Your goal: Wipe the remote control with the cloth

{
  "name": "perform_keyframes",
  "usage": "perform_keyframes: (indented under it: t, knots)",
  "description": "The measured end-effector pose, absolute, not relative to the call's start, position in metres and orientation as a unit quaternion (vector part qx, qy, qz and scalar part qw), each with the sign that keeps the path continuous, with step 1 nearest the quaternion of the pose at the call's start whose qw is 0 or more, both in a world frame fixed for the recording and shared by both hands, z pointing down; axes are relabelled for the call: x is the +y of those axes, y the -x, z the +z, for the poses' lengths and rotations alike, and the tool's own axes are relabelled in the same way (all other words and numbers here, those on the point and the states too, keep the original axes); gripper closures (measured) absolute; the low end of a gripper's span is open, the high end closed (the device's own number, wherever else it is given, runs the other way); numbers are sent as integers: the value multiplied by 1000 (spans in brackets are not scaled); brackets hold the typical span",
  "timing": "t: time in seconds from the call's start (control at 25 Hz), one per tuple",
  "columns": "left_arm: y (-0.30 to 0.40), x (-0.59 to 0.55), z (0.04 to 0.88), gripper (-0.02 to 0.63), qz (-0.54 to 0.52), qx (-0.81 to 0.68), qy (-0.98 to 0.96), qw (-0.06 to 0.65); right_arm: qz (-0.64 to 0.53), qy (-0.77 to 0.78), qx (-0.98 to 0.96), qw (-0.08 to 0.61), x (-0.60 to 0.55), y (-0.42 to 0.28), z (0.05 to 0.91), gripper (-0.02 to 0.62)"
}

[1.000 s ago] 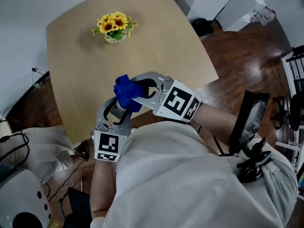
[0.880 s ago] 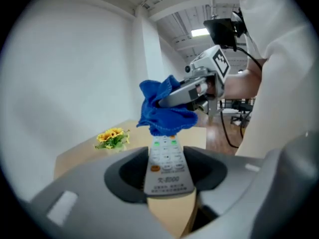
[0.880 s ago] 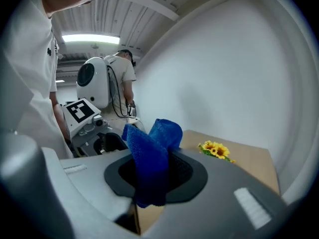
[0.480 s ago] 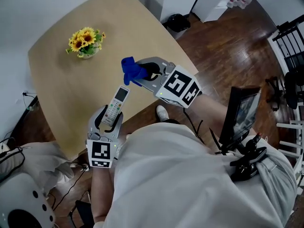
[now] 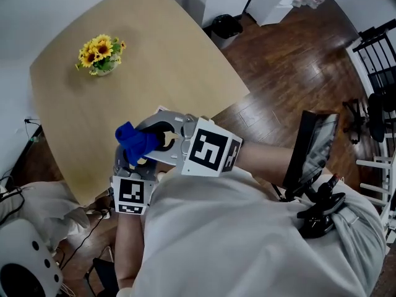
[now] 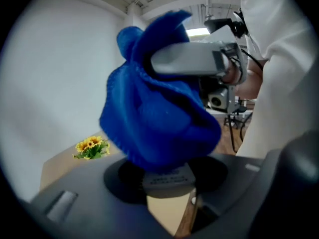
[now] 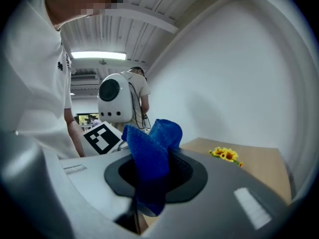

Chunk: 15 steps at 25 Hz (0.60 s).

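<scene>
Left gripper view: the remote control (image 6: pixel 168 177) shows only as a grey end with small print, low in the middle of the picture. It is clamped between the jaws of the left tongs (image 5: pixel 135 164), which point it away from the person. A bunched blue cloth (image 6: pixel 159 116) sits directly on top of the remote and covers the rest of its length.

The right tongs (image 5: pixel 147 142) are closed on that cloth. The right gripper view shows a fold of it pinched between the jaws, with loose fabric standing up above them. These tongs come in from the right and cross over the left ones, so the cloth meets the remote's upper face.

In the head view both tools are held in the air, close to the person's white shirt (image 5: pixel 247 240), over the near edge of the tabletop (image 5: pixel 173 60). There the remote is hidden under the cloth.

This looks like the wiping step itself. One hand probably steadies the remote off the tabletop so the other can rub along it without it sliding.

A small bunch of sunflowers (image 5: pixel 99 53) stands at the far left of the pale wooden tabletop, well apart from the work. Dark wooden floor (image 5: pixel 291 60) lies to the right.
</scene>
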<state>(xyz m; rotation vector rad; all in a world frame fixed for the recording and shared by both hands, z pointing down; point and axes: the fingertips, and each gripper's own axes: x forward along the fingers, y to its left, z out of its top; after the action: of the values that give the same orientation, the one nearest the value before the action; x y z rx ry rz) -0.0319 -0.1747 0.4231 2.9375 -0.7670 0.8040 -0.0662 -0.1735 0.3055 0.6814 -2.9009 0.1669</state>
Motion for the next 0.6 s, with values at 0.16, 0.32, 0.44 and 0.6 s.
perform_keyframes:
  t: [0.16, 0.32, 0.44, 0.6]
  knots:
    - [25, -175, 418, 371, 257, -254, -933, -1, 62, -201, -973, 96, -163, 73, 328, 517]
    - [28, -176, 427, 371, 255, -261, -931, 4, 62, -241, -962, 113, -188, 42, 348, 517]
    - [31, -179, 432, 371, 254, -268, -929, 9, 58, -282, -949, 130, -213, 9, 363, 517]
    - [31, -186, 432, 370, 264, -276, -924, 15, 60, -327, -933, 136, -245, -39, 372, 517]
